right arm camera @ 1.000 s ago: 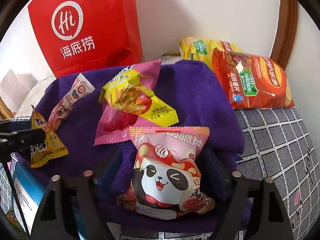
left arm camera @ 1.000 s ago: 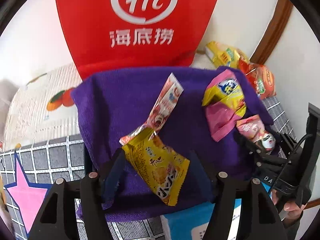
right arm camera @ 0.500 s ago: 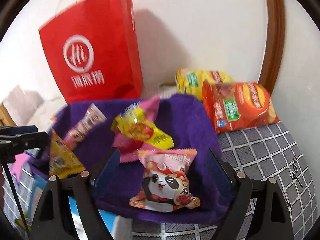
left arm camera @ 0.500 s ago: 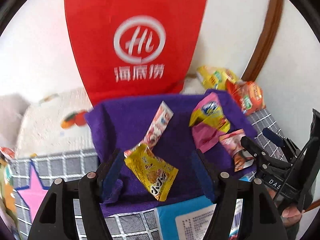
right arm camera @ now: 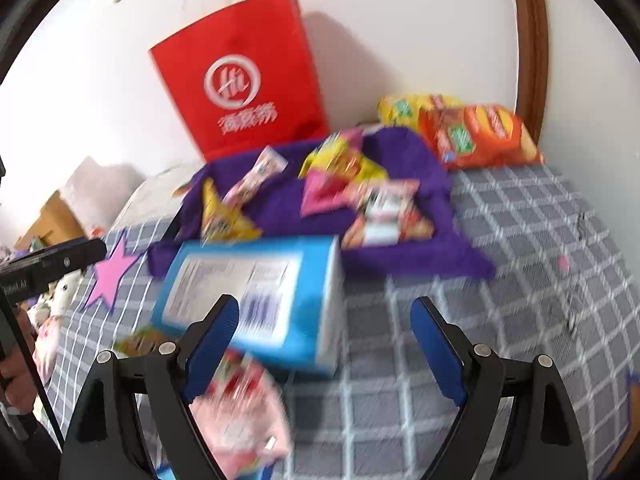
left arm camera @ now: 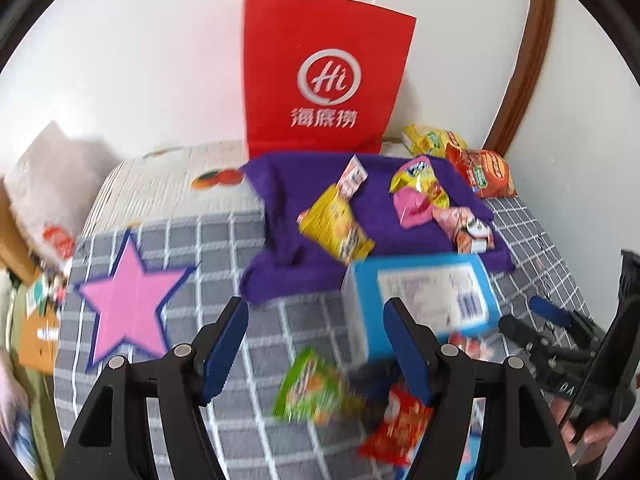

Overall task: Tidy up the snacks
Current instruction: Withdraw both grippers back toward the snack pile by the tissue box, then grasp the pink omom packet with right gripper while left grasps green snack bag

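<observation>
The left gripper point(left arm camera: 316, 320) hovers above the checked bed cover point(left arm camera: 224, 240), pointing toward the purple towel point(left arm camera: 372, 216). Since a second ago it has pulled back from the towel, so the pink star point(left arm camera: 128, 292) and red bag point(left arm camera: 324, 72) now show whole. Its jaws are spread wide and hold nothing. The snack packets point(left arm camera: 336, 226) lie on the towel, by the cover's far edge; a blue box point(right arm camera: 256, 296) sits just in front. The right gripper point(right arm camera: 324, 324) has drawn back too, leaving the panda packet point(right arm camera: 386, 216) on the towel. Its jaws gape, empty, above the box's right end and bare cover.
</observation>
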Demonstrator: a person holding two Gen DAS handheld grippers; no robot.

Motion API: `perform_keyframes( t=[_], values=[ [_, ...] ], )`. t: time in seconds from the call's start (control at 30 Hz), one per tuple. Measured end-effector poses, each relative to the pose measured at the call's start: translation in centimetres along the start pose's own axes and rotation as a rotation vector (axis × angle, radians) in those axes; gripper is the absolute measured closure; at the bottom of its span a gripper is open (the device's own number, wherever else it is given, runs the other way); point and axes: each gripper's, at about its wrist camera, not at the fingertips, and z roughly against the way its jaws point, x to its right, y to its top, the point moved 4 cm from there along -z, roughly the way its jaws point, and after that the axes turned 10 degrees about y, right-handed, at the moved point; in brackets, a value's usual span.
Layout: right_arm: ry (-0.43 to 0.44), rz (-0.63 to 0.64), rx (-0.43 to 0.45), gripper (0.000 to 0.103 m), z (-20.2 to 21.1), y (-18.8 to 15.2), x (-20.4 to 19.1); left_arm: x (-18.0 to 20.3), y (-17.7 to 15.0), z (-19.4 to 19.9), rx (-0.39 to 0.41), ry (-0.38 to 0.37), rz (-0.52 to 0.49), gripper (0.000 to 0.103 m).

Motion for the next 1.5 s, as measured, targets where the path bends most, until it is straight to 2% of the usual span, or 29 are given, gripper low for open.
perform_keyframes(
  t=[0.17,0.33,0.47,0.57,0.6,0.63,0.8,1.2,1.27,1.3,1.4,1.5],
  values=[
    [0.041,0.06,-0.06,0.009,-0.2,-4.2,-2.9,-1.3,-3.5,1.2,-0.01,0.011,0.02,0.035],
    [0.042,0.126,-0.115,0.009,-1.9,-7.0,-4.8,-2.1,-4.8,0.8,-0.031,0.006,0.028,0.035],
    [0.043,0.12,-0.139,0.009,-3.2,-7.7,-5.1,-2.6,-5.2,0.1,-0.045,0.0,0.037,0.035],
    [0.043,0.111,-0.123,0.009,-3.6,-7.6,-5.3,-2.8,-5.5,-0.3,-0.056,-0.011,0.046,0.035],
    [0.042,0.109,-0.114,0.013,-3.6,-7.5,-5.4,-2.8,-5.6,-0.4,-0.06,-0.012,0.048,0.035],
    [0.046,0.107,-0.108,0.022,-3.5,-7.5,-5.5,-2.9,-5.7,-0.5,-0.063,-0.013,0.05,0.035],
    [0.058,0.092,-0.111,0.042,-2.7,-7.5,-5.2,-2.8,-6.1,-0.7,-0.049,-0.033,0.065,0.035],
    [0.068,0.001,-0.032,0.044,1.3,-8.1,-3.2,0.4,-6.5,-1.5,-0.051,-0.116,0.036,0.035],
    [0.063,-0.008,-0.023,0.044,1.7,-8.1,-2.7,1.0,-6.3,-2.1,-0.052,-0.126,0.028,0.031],
    [0.059,-0.012,-0.017,0.044,2.0,-8.1,-2.4,1.2,-6.2,-2.5,-0.054,-0.115,0.02,0.029],
    [0.058,-0.016,-0.01,0.044,2.4,-8.2,-1.8,1.5,-6.2,-4.2,-0.08,-0.056,0.004,0.028],
    [0.047,-0.023,-0.009,0.044,2.6,-8.1,-1.3,1.1,-6.4,-5.7,-0.121,-0.044,0.02,0.028]
  ],
)
